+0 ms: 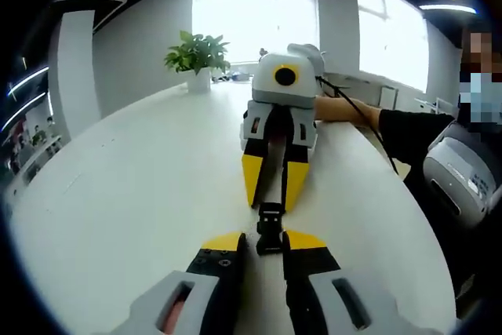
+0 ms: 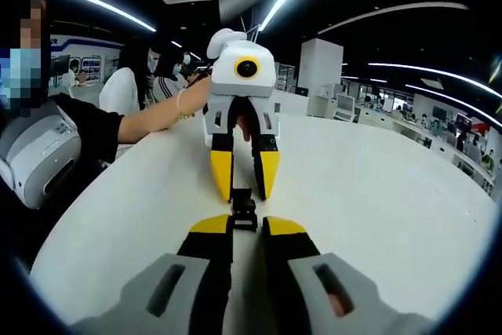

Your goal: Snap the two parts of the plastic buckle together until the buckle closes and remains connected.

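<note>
Two hand-held grippers face each other over the white bench [image 1: 118, 194], the black buckle [image 1: 270, 229] between them. Left hand-held gripper [image 1: 263, 242] and right hand-held gripper [image 2: 248, 225] each clench one buckle half. Mating is under way; whether it has latched is unclear. Next: press straight inward.

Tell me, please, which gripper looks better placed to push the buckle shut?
Neither clearly: the left gripper and right gripper face each other across the white table, each closed on one end of the black buckle; pushing both together seems best.
</note>
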{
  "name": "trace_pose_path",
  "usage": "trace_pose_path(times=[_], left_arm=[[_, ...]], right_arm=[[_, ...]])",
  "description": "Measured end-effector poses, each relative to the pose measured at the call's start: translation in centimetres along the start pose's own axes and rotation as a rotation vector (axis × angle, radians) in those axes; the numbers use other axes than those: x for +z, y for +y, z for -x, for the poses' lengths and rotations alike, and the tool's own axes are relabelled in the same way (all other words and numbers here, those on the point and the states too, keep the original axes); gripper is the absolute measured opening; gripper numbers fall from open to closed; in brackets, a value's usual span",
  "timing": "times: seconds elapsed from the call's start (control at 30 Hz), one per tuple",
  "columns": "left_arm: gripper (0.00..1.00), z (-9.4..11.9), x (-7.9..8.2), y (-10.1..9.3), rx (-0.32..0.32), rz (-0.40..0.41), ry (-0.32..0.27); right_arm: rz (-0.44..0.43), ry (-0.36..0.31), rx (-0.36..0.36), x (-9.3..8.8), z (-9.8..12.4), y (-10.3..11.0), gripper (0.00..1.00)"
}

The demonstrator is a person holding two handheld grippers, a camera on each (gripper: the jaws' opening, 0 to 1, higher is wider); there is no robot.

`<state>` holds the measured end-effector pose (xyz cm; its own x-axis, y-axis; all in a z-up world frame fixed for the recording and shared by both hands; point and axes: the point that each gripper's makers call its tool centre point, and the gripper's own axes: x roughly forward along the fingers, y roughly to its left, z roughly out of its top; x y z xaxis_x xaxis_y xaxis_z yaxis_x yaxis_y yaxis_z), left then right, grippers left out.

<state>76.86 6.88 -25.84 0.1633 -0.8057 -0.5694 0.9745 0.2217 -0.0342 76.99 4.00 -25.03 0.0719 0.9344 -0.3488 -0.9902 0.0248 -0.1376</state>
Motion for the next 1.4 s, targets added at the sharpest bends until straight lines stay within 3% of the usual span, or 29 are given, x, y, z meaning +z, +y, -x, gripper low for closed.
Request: trace_pose_path(times=[0.3,1.4], left_arm=[[0.13,0.04,-0.18,-0.18,0.001,0.018,0.014],[0.1,-0.26,-0.16,-0.56,-0.016,0.042,-0.004]], right_arm=[[0.002,0.018,-0.006,0.13,-0.24,0.28,0.13],[-0.011,0.054,0.023,0.1,-0.64,0.33,0.11]])
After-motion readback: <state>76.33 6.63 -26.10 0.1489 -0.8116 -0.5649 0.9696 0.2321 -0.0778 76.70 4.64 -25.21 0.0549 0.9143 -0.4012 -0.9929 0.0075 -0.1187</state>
